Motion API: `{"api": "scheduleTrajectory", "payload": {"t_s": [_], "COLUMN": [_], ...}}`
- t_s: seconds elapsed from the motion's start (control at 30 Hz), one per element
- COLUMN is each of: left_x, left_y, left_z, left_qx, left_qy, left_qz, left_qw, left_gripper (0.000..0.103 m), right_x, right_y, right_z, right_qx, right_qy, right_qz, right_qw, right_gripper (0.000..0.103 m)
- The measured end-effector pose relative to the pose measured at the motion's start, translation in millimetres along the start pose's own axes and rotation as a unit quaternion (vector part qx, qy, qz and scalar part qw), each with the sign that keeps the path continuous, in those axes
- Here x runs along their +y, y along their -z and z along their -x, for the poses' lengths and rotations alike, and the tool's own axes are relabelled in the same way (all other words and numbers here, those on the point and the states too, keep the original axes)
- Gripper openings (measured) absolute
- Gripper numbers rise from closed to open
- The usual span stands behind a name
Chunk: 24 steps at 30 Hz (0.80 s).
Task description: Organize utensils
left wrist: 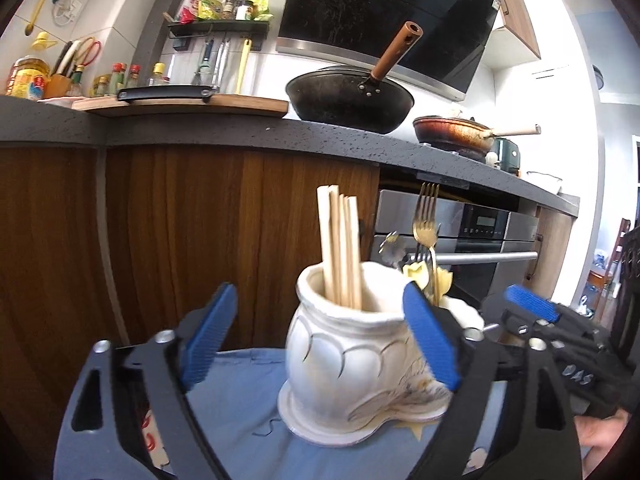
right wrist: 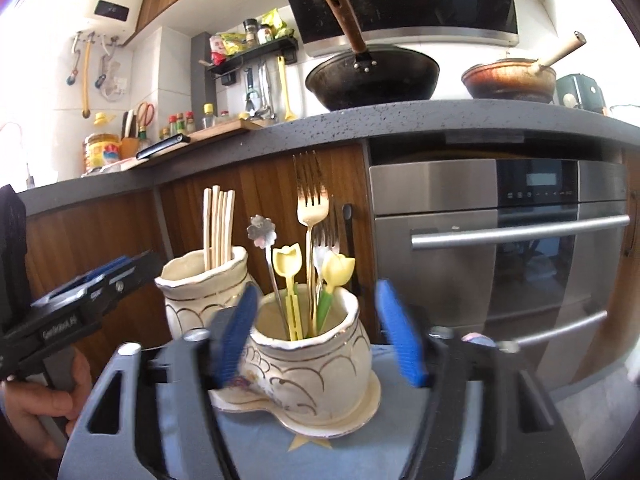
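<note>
A white ceramic double-pot holder [left wrist: 352, 356] stands on a blue cloth [left wrist: 240, 400]. Its near pot in the left wrist view holds several wooden chopsticks [left wrist: 340, 248]. The other pot [right wrist: 316, 352] holds a gold fork [right wrist: 312, 208], a smaller fork, a flower-headed spoon [right wrist: 262, 230] and two yellow tulip-shaped picks [right wrist: 288, 260]. My left gripper [left wrist: 320, 344] is open, its blue pads either side of the chopstick pot. My right gripper [right wrist: 320, 336] is open around the fork pot and also shows in the left wrist view [left wrist: 532, 304]. Both are empty.
Behind the holder are wooden cabinet doors [left wrist: 200, 220] and a steel oven [right wrist: 500, 240]. On the dark countertop [left wrist: 240, 128] above sit a black wok [left wrist: 348, 96], a rusty pan [right wrist: 508, 78], a cutting board [left wrist: 180, 102] and bottles.
</note>
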State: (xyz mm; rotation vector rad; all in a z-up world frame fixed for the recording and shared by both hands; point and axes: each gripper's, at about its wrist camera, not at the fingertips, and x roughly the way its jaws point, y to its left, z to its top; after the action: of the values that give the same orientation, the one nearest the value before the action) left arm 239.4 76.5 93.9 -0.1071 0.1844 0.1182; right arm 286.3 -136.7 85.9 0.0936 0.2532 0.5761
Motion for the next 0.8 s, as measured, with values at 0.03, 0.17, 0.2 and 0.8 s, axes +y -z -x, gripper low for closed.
{"api": "scheduleTrajectory", "payload": {"t_s": [0.03, 0.17, 0.2, 0.8], "left_x": [1, 0, 0, -7], "left_y": [2, 12, 13, 30], "left_z": [2, 15, 19, 53], "left_qx": [-0.002, -0.021, -0.024, -0.050], "left_qy": [-0.001, -0.008, -0.007, -0.016], "left_qz": [-0.001, -0.018, -0.022, -0.028], "left_qw": [1.0000, 0.9996, 0.9995, 0.9982], "left_gripper": [0.092, 0.098, 0.098, 0.098], "right_x": [1, 4, 4, 8], "right_y": [1, 6, 8, 24], "right_z": [2, 11, 13, 51], "right_qx": [-0.003, -0.006, -0.005, -0.022], "right_qy": [0.001, 0.008, 0.009, 0.024], "right_qz": [0.003, 0.015, 0.016, 0.027], "right_qw": [1.000, 1.000, 1.000, 0.999], "right_gripper": [0.070, 0.078, 0.078, 0.093]}}
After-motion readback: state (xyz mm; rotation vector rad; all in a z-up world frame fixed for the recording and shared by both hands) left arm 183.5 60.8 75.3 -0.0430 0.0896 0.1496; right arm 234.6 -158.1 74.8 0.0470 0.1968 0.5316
